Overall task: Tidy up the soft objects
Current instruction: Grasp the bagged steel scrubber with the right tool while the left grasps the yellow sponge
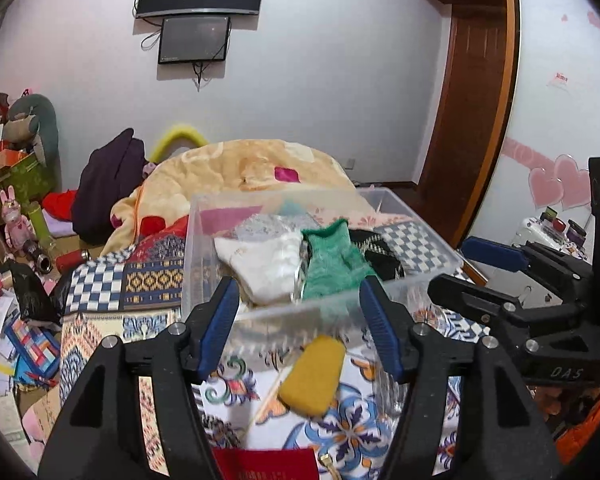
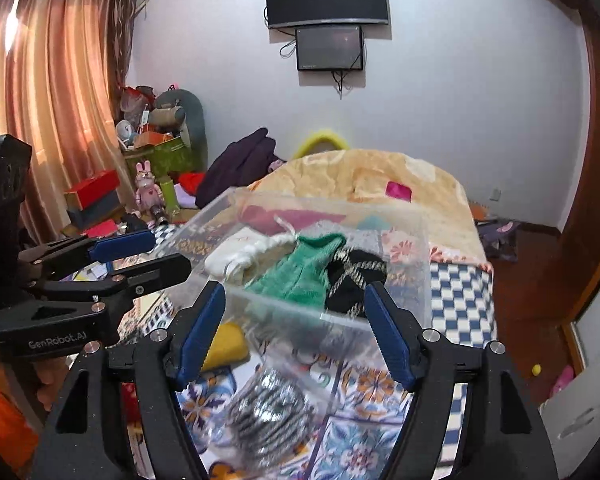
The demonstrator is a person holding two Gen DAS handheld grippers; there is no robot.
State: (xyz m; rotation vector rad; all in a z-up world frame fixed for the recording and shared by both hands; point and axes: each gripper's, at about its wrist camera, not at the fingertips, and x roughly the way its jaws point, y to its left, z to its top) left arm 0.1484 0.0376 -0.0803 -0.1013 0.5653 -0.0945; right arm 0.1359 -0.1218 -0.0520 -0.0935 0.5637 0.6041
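A clear plastic bin (image 1: 204,240) stands on the patterned bed cover. It holds a white sock (image 1: 260,264), a green sock (image 1: 332,264) and a black patterned sock (image 1: 376,248). A yellow sock (image 1: 312,376) lies on the cover in front of the bin, below my left gripper (image 1: 300,316), which is open and empty. My right gripper (image 2: 296,320) is open and empty, in front of the bin (image 2: 420,248). A silver-grey knit item (image 2: 264,416) lies below it. The green sock (image 2: 300,272), black sock (image 2: 352,276) and yellow sock (image 2: 228,344) show here too.
A beige blanket (image 1: 252,164) is heaped behind the bin. A dark garment (image 1: 108,184) and boxes with toys (image 1: 20,176) clutter the left. A wooden door frame (image 1: 476,112) stands right. The right gripper's body (image 1: 540,304) is close on my right. A red item (image 1: 264,464) lies near.
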